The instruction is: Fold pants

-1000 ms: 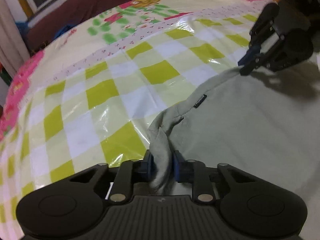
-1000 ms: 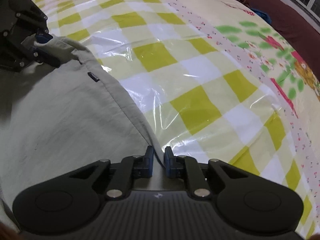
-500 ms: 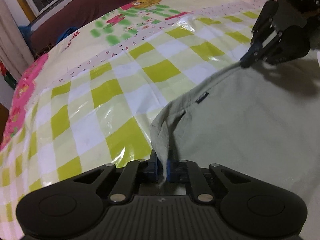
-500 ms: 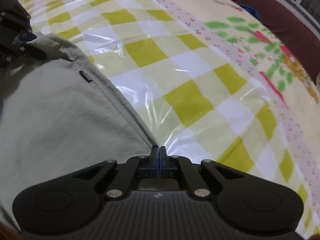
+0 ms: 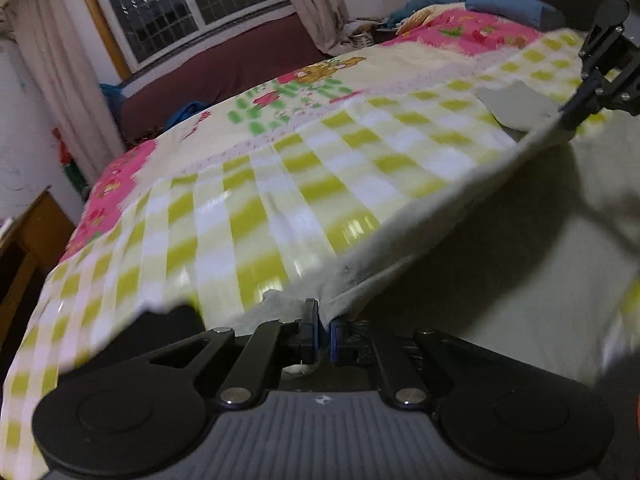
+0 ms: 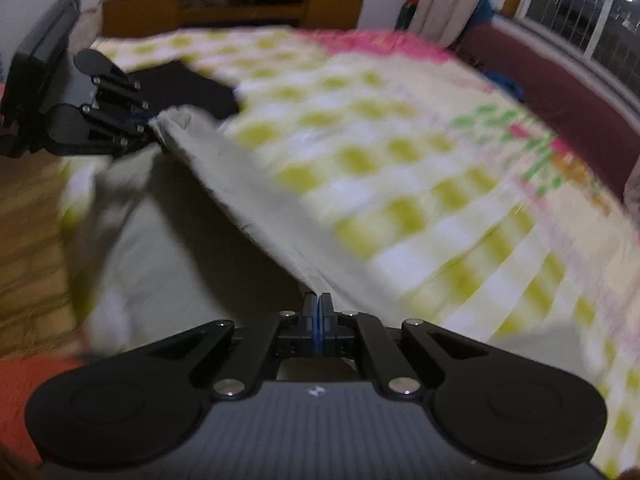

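Note:
The pants are pale grey-green, lifted off the checked bed cover with one edge pulled taut between my two grippers. My left gripper is shut on that edge at the bottom of the left wrist view. The same gripper shows at upper left in the right wrist view. My right gripper is shut on the other end of the edge, and it appears at upper right in the left wrist view. The fabric sags below the taut line. Both views are motion-blurred.
The bed cover is yellow-green check with pink floral borders. A dark garment lies at the bed's far end, and a pale grey cloth piece lies near the right gripper. A wooden cabinet, a maroon couch and wooden floor surround the bed.
Both grippers closed on the pants' edge, then swung up and back fast. The edge went from lying on the bed to stretched taut in the air.

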